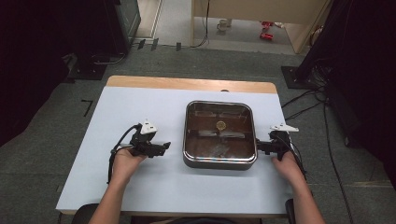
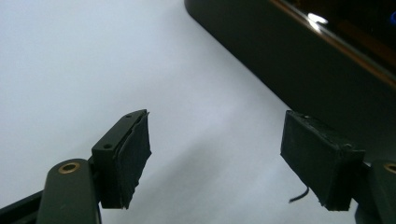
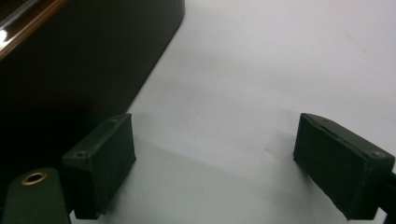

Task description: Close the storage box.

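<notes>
A grey carpeted floor [image 1: 196,56] surrounds the worktop [image 1: 140,186], with dark equipment stands at both sides and cables trailing across the floor on the right. The worktop carries a pale sheet, a strip of bare wood showing along its far edge. A square, dark, glass-lidded pan [image 1: 220,134] sits right of centre. The right gripper [image 1: 261,147] rests just beside the pan's right wall, fingers apart on nothing. The left gripper [image 1: 164,147] lies near its left wall, fingers apart, nothing between them.
</notes>
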A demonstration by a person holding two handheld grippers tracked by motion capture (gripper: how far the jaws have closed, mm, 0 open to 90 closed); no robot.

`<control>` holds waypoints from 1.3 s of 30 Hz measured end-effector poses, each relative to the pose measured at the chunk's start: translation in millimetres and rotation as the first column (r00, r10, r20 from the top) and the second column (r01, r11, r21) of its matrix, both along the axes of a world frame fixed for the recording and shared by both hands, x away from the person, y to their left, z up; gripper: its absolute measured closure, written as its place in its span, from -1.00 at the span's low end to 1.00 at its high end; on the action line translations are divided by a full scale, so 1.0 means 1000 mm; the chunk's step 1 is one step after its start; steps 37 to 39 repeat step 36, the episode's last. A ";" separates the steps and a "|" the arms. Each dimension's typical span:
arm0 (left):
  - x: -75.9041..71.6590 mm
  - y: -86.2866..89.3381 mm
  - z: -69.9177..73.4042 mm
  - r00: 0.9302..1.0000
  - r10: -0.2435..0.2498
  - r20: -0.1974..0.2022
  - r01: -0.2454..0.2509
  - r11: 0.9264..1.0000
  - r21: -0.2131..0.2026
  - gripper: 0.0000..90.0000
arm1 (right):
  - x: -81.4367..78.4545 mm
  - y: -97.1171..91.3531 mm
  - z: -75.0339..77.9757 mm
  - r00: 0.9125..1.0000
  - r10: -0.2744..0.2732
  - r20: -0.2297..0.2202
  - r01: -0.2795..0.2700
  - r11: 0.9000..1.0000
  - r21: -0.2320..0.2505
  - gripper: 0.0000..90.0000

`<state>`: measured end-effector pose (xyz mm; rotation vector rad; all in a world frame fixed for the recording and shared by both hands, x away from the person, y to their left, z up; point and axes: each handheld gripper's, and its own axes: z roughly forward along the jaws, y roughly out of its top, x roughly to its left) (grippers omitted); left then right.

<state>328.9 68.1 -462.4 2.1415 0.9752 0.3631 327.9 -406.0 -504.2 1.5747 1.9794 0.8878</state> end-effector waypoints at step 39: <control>-0.016 -0.012 -0.037 1.000 -0.007 0.026 0.006 0.999 0.037 -0.71 | 0.000 0.000 0.000 1.000 0.000 -0.001 0.000 1.000 0.000 -0.73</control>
